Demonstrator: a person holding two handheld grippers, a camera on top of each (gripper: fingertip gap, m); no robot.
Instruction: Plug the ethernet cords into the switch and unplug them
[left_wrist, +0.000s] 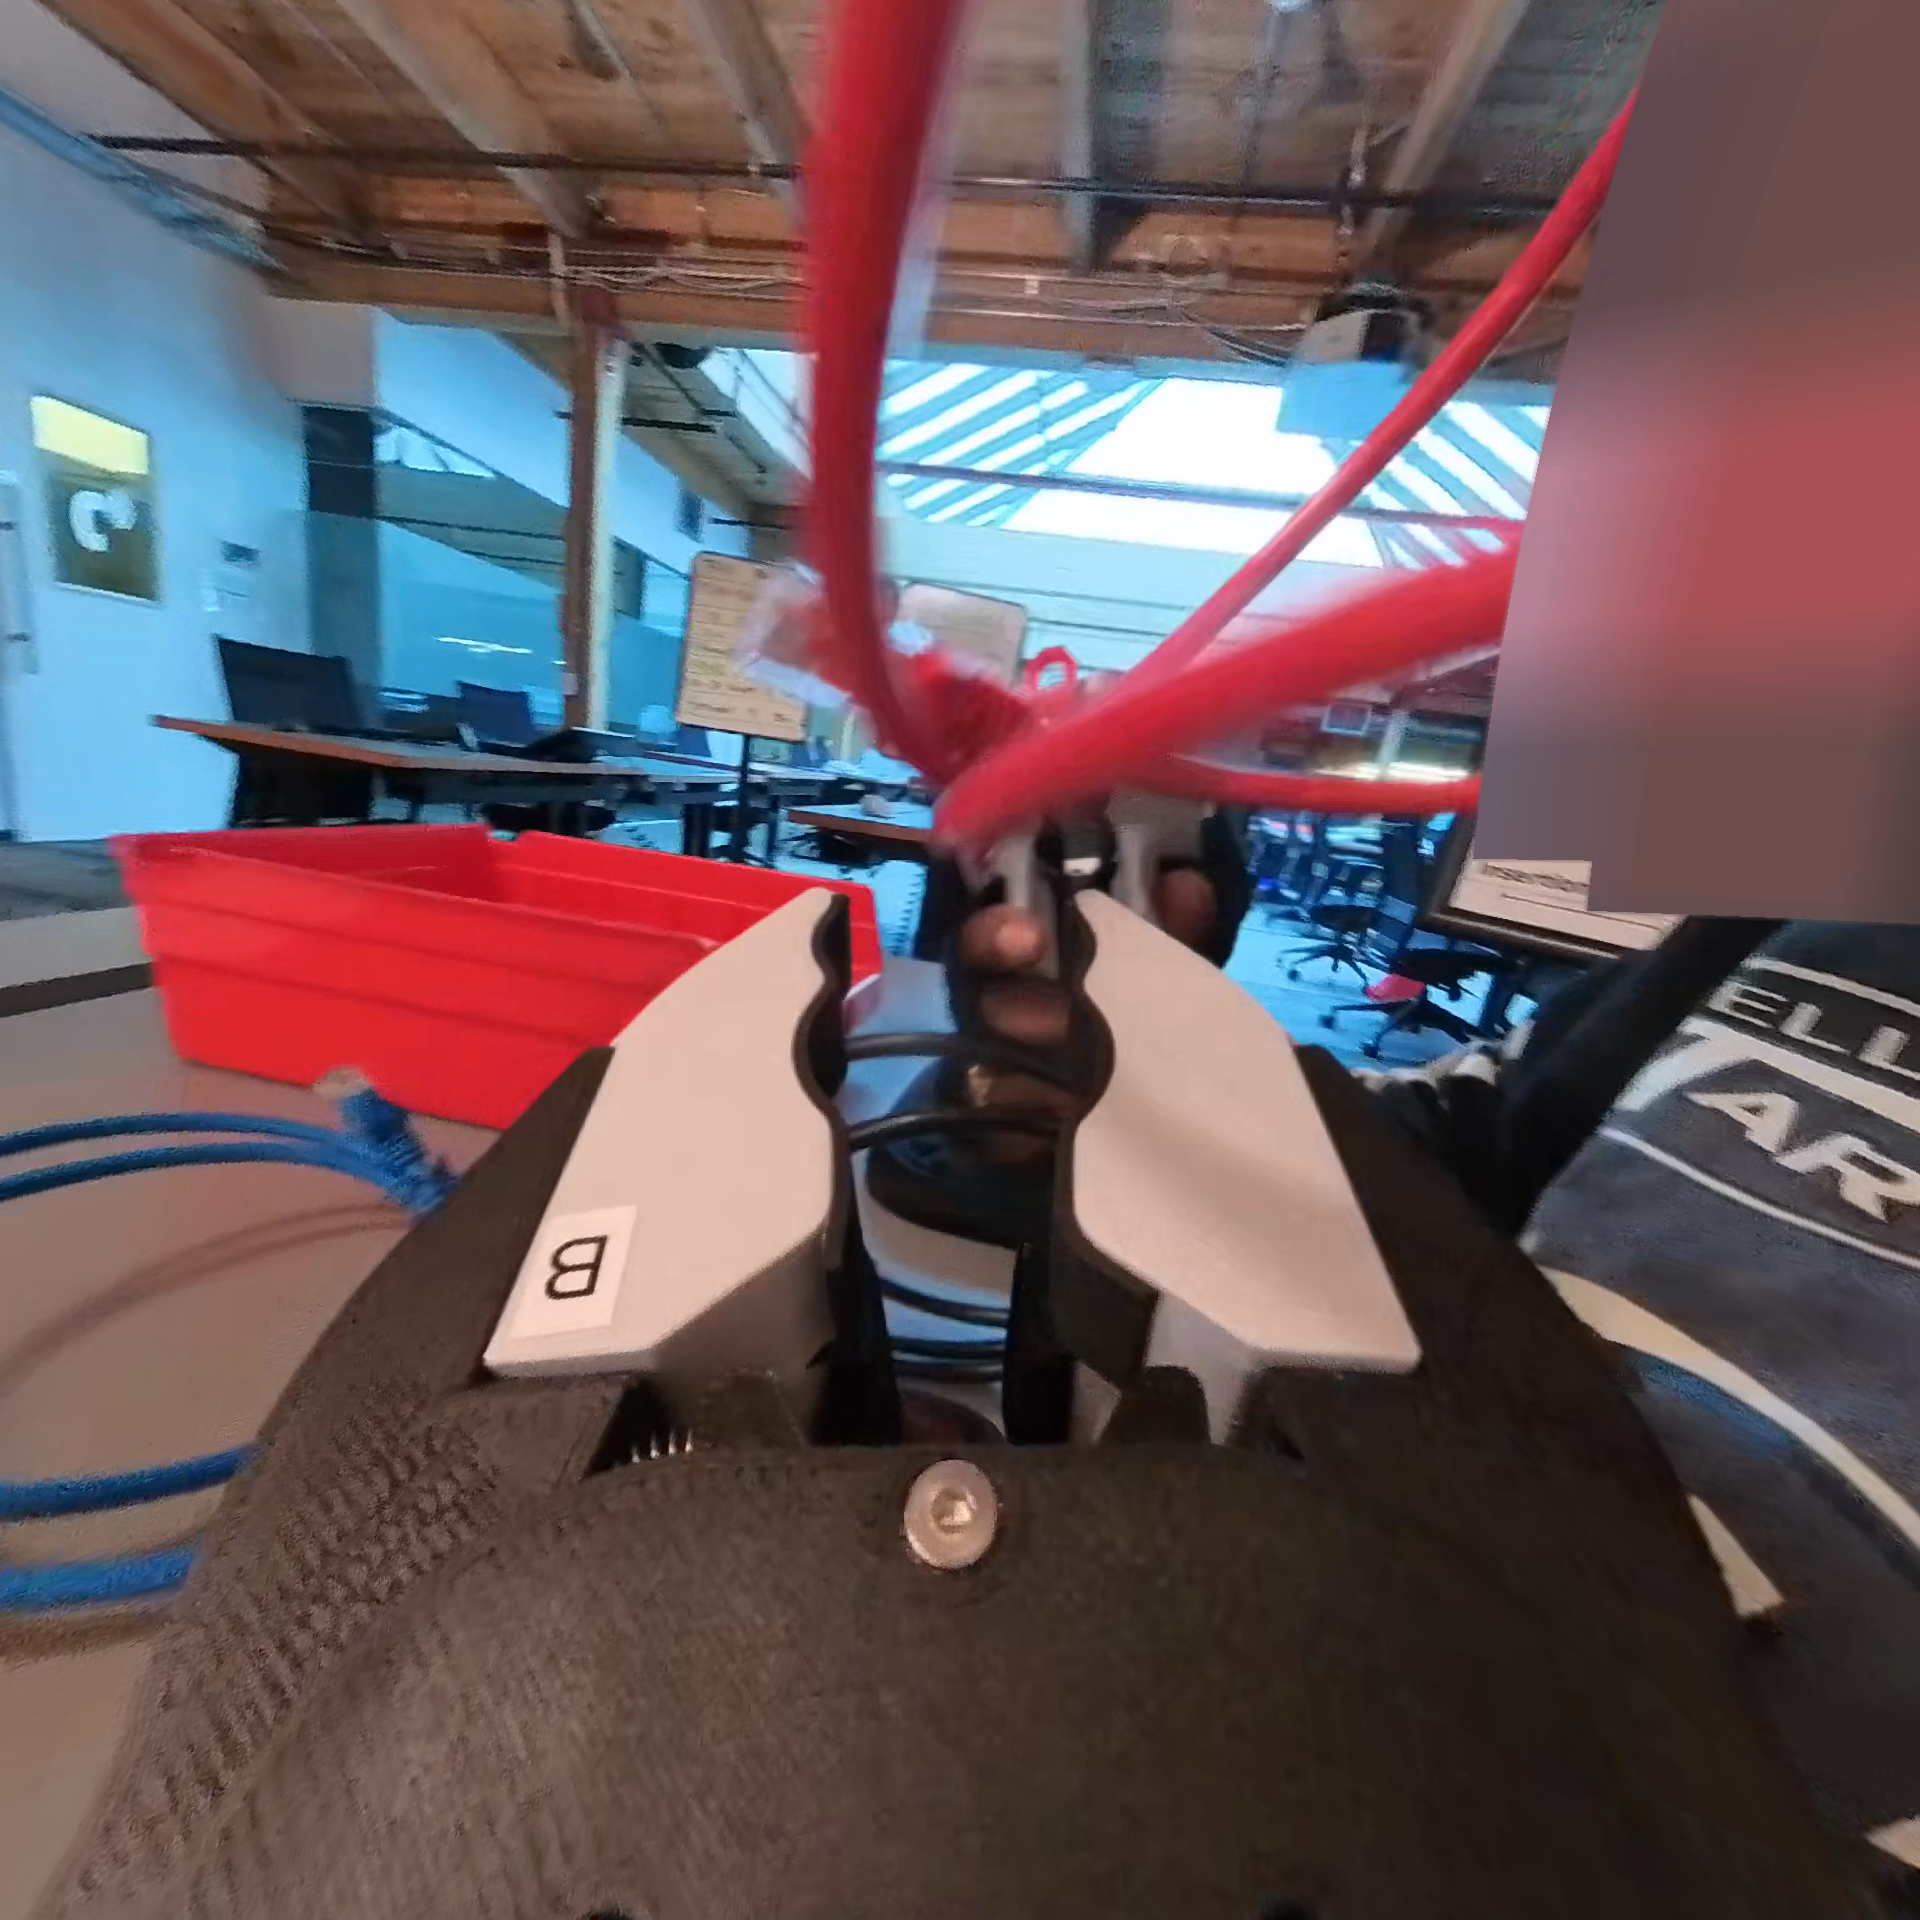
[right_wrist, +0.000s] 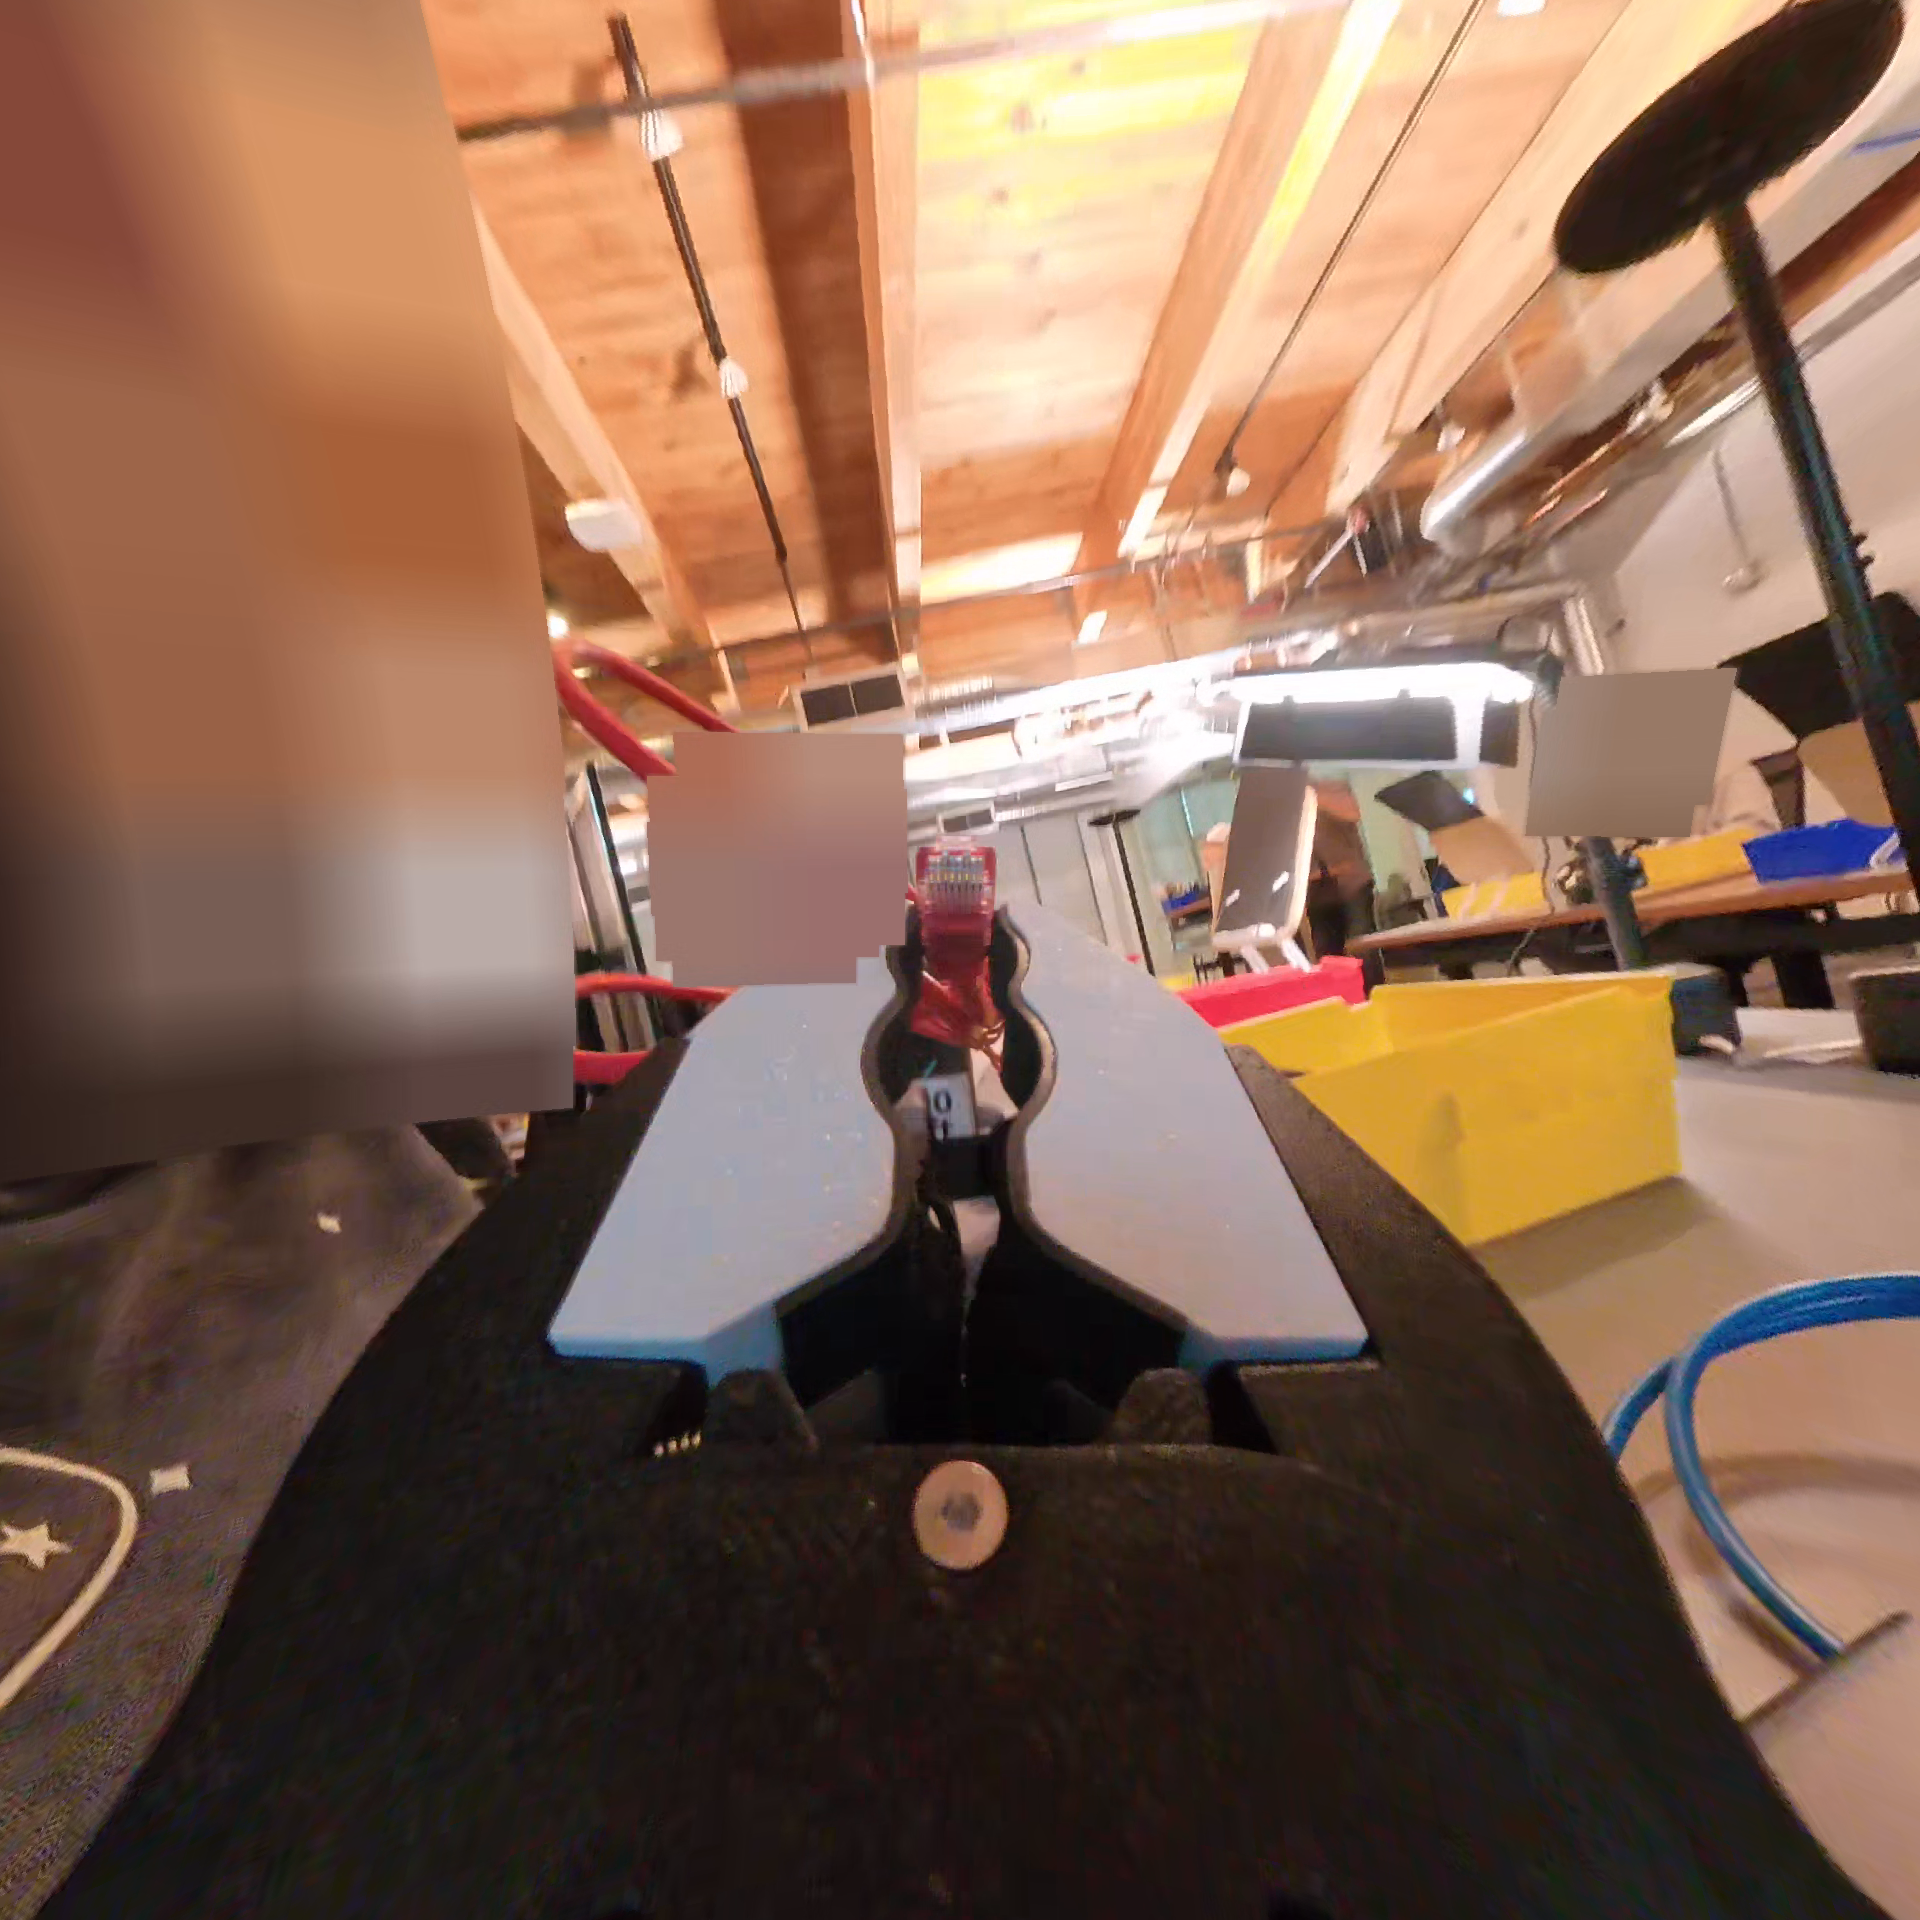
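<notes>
Red plug (right_wrist: 954, 902) between right tongs (right_wrist: 956, 961)

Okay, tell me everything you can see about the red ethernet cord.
The red ethernet cord ends in a clear-tipped red plug with metal contacts, pointing up and away from the right wrist camera. The right hand-held gripper is shut on the plug's boot. In the left wrist view, blurred glossy red loops rise overhead. The left hand-held gripper is open, not touching it.

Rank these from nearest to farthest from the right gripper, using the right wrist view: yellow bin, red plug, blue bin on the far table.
1. red plug: pinched at the tips of the right gripper.
2. yellow bin: on the table, to the right.
3. blue bin: on the far table, right background.
</notes>
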